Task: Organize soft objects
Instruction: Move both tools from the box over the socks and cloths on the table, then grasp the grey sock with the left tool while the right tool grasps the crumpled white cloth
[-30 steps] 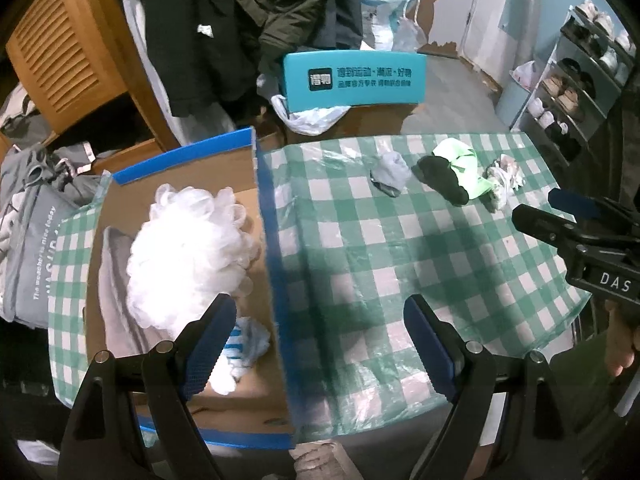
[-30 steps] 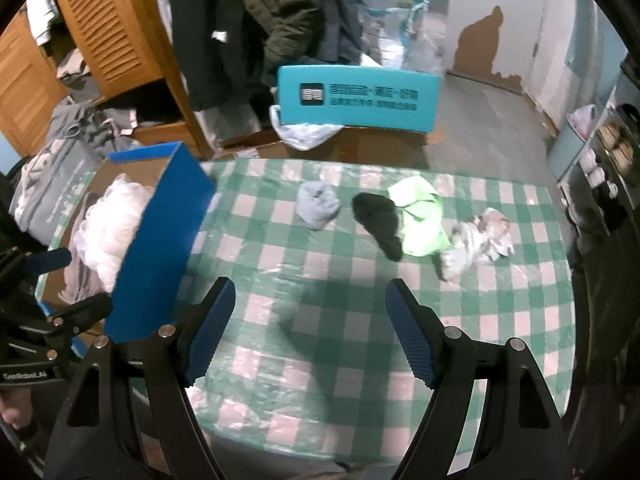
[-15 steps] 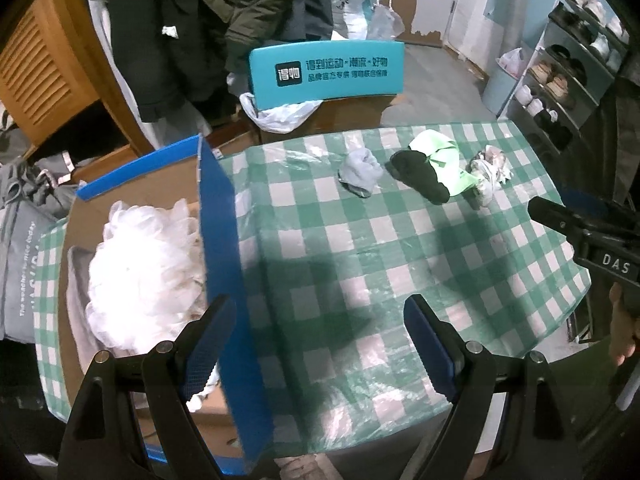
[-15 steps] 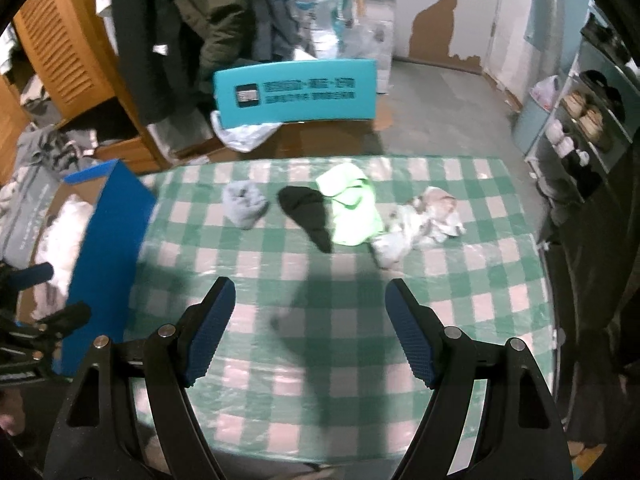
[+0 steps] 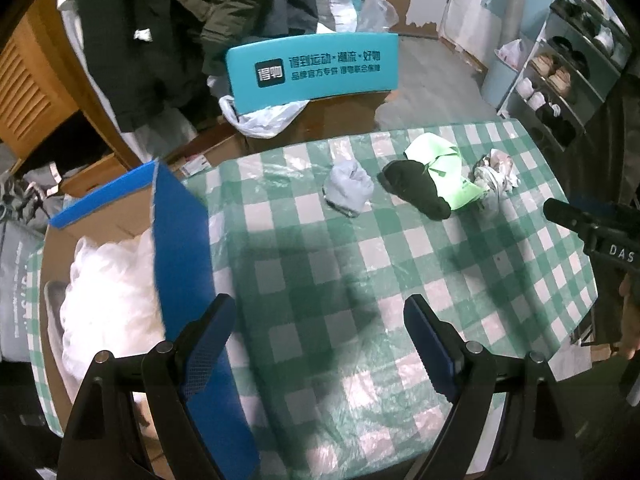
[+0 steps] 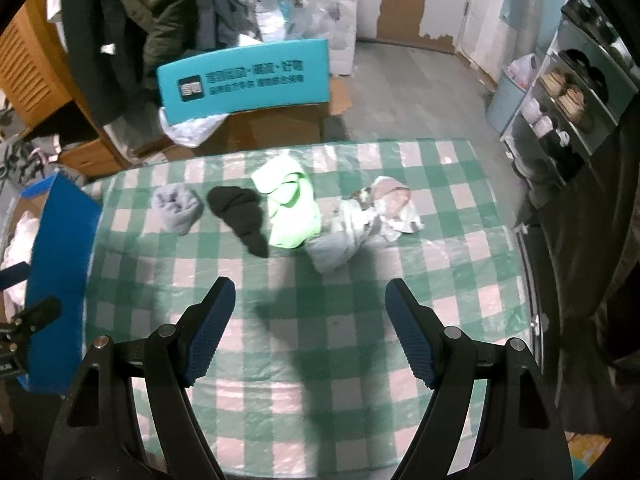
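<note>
Several soft items lie in a row on the green checked tablecloth (image 6: 360,320): a grey sock (image 6: 178,207), a black sock (image 6: 240,216), a neon green cloth (image 6: 290,210) and a patterned bundle (image 6: 360,220). They also show in the left wrist view: the grey sock (image 5: 348,190), the black sock (image 5: 418,188), the green cloth (image 5: 444,168), the bundle (image 5: 494,172). A blue-edged cardboard box (image 5: 180,240) at the left holds a white fluffy mass (image 5: 108,296). My left gripper (image 5: 320,344) is open and empty above the table beside the box. My right gripper (image 6: 310,330) is open and empty, short of the row.
A teal chair back (image 6: 244,80) stands behind the table with a white plastic bag (image 6: 192,128) under it. Dark coats (image 5: 180,20) hang at the back left. A shoe rack (image 6: 568,100) stands at the right. The right gripper's body (image 5: 600,232) shows at the table's right edge.
Both grippers have moved to the right along the table. The box has slid leftward in both views and the row of soft items now sits nearer the centre. Both stay open.
</note>
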`<state>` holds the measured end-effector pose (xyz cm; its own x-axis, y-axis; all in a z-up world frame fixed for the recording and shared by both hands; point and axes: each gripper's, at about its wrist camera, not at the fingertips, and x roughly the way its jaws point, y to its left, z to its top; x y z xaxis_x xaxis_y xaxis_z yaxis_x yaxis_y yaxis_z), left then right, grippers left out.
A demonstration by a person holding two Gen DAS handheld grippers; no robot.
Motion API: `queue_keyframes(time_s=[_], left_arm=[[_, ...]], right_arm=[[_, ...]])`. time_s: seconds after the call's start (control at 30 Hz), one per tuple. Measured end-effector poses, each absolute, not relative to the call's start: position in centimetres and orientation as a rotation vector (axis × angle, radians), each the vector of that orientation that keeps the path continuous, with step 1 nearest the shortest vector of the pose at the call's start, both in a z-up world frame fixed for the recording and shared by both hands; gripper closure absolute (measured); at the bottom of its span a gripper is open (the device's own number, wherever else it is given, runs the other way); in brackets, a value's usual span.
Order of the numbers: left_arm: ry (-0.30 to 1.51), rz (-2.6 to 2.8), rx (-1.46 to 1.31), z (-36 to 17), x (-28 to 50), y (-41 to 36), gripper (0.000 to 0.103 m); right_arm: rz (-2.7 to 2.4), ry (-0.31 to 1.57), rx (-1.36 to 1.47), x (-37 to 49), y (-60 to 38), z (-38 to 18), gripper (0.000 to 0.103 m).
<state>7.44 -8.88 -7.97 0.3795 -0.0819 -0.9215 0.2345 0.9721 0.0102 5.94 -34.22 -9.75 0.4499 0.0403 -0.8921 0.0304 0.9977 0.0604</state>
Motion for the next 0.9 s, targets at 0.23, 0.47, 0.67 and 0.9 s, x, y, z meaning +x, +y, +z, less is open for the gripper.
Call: queue_keyframes(time_s=[0.23,0.47,0.67,0.9], left_arm=[[1.171,-0.235,0.159,-7.6,10.6,-10.4,0.016],[1.203,-0.247,0.104,-8.3,15.4,-11.1,0.016],[1.231,-0.253,0.107,-10.5,18.5,-12.0,0.016],[1.284,-0.248,0.086,-13.8,20.4,-12.5,0.016]], right_arm=[[0.001,1.171,0.035,9.3,-36.0,-10.0,0.025],[-0.046,1.241,0.093,13.9,-39.0,-11.7,0.025],[-0.100,1.305,0.139,16.4,-40.1,-15.5,0.025],[-0.111,1.352,0.196,17.6,-40.3,-18.2,0.025]])
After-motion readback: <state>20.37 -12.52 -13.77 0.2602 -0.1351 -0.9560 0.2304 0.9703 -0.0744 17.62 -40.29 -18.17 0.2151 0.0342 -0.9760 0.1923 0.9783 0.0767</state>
